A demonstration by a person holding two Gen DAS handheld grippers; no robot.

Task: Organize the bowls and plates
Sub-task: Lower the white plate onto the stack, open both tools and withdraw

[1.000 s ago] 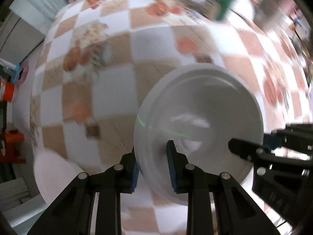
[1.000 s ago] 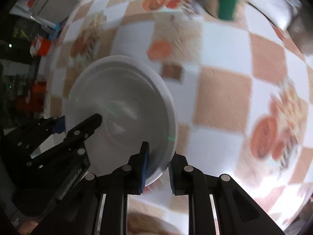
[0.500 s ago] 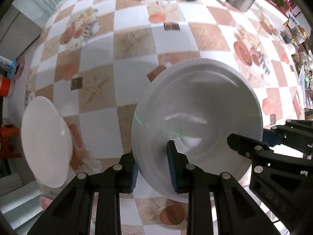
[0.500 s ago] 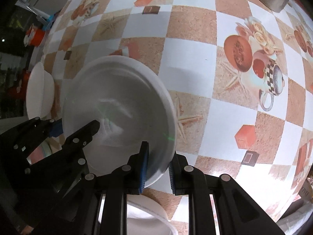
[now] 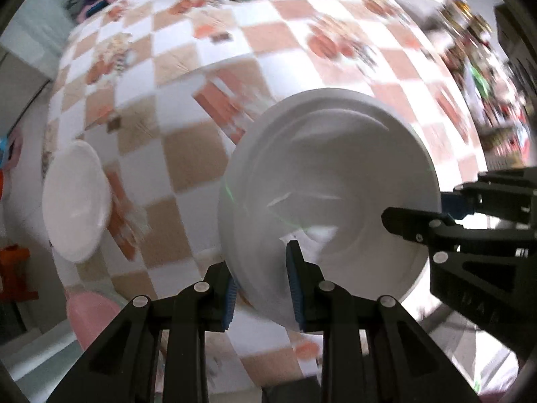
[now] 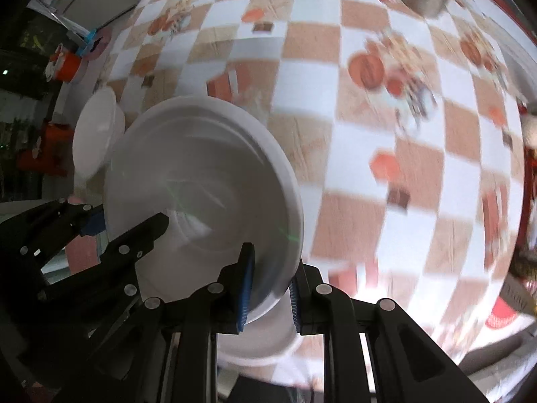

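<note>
Checkered table [image 5: 188, 154] now sitting farther below; big white bowl [image 5: 329, 194] hanging above it, tilting, mouth facing cameras; left gripper [image 5: 261, 285] and right gripper [image 6: 270, 288] both pinching its rim; small bowl [image 5: 75, 201] resting left

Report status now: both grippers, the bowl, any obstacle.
Left gripper and right gripper both shut on big bowl rim, bowl above the table. Small bowl on table, left. Nothing blocking.
</note>
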